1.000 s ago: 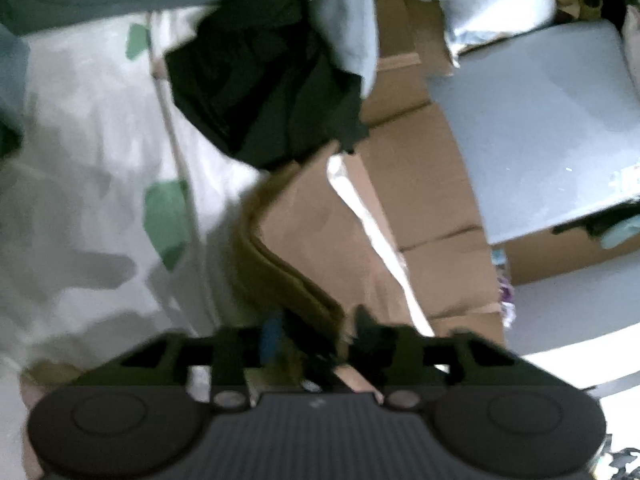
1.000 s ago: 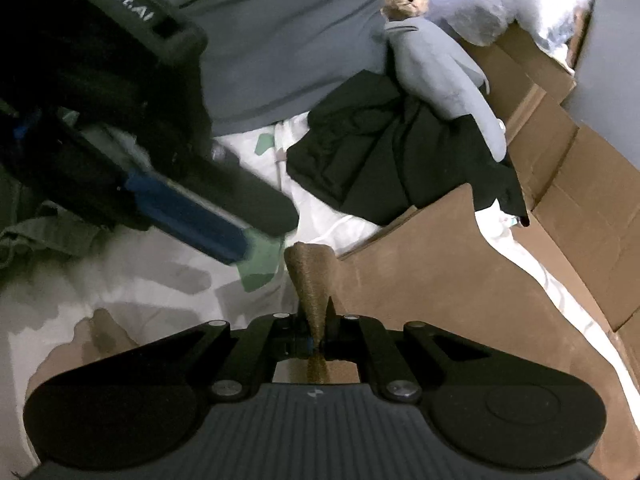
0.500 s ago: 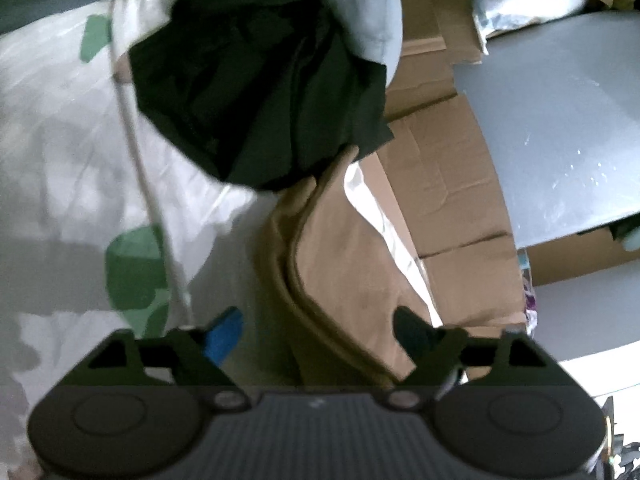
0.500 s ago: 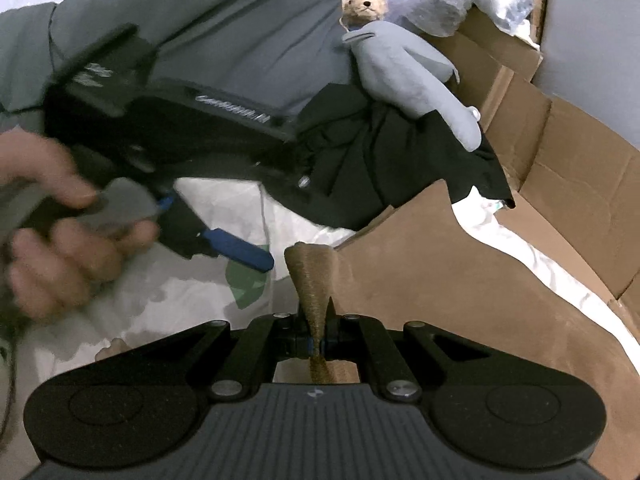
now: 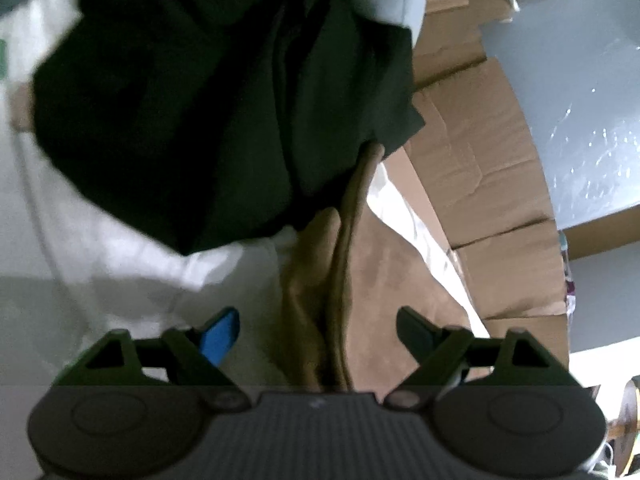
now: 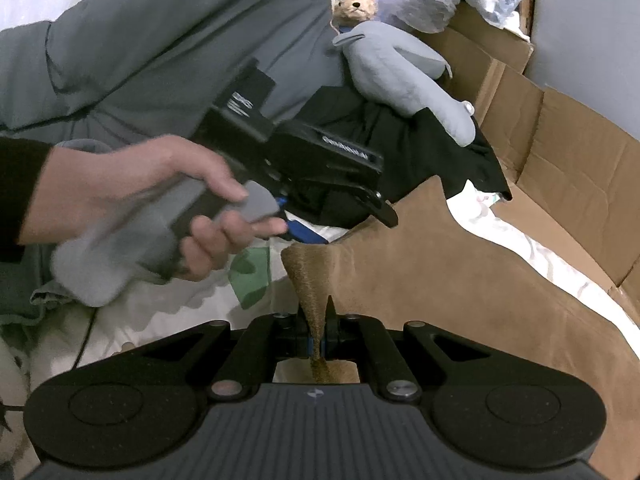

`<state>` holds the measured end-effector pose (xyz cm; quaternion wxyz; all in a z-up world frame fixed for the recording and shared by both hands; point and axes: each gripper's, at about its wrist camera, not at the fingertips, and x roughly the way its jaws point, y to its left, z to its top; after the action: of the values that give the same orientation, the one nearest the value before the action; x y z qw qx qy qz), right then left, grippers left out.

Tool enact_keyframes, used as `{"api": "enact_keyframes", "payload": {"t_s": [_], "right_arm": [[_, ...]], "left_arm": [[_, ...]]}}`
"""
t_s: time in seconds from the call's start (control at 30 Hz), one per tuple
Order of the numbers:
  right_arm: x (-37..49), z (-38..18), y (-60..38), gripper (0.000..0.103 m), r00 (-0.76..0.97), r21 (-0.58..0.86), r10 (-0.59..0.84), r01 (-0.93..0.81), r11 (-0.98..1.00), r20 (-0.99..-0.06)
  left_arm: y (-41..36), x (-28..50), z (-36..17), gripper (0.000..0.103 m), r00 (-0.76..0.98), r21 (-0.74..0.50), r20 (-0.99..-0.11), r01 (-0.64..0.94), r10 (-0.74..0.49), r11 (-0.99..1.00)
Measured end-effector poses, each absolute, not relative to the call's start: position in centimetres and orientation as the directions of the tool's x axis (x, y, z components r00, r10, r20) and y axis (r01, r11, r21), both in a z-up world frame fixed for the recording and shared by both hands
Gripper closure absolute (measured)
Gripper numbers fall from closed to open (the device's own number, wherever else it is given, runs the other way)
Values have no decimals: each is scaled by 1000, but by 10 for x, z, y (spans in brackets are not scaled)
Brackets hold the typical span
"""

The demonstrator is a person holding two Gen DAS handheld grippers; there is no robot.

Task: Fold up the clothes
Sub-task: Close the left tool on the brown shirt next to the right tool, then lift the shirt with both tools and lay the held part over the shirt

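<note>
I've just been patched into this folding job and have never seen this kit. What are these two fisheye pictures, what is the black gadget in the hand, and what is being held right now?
There is no robot. A person holds a hand-squeezed two-finger gripper in each hand, and each gripper carries a camera looking along its fingers.

The right wrist view shows the right gripper shut on a pinched corner of the brown garment, which lies on a white bedsheet. The gadget there is the left gripper, held in the person's left hand.

The left wrist view shows its jaws, which have just been opening, standing wide on either side of a fold of the garment without touching it. Beyond lie a black garment, a grey plush toy, a teddy bear and flattened cardboard boxes.
</note>
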<state>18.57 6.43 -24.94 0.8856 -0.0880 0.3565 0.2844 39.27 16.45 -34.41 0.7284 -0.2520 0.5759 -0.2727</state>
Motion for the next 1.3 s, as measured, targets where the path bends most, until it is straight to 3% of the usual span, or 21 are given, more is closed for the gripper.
{"api": "enact_keyframes", "payload": {"t_s": [0.17, 0.2, 0.3, 0.7, 1.3], "right_arm": [[187, -246, 57, 101, 575, 77, 458, -564, 822, -678], [187, -245, 55, 101, 574, 80, 463, -567, 820, -675], [187, -245, 50, 101, 569, 95, 475, -570, 816, -672], [182, -232, 20, 101, 575, 154, 520, -564, 811, -632], [164, -212, -59, 102, 594, 291, 584, -518, 804, -554]], "left_arm": [[157, 411, -356, 32, 165, -689, -701, 91, -694, 719], [155, 413, -355, 42, 160, -692, -698, 102, -698, 715], [144, 413, -349, 87, 134, -673, -710, 160, -692, 722], [120, 408, -307, 91, 176, -579, -768, 222, -616, 785], [61, 388, -249, 92, 251, -524, -777, 248, -577, 815]]}}
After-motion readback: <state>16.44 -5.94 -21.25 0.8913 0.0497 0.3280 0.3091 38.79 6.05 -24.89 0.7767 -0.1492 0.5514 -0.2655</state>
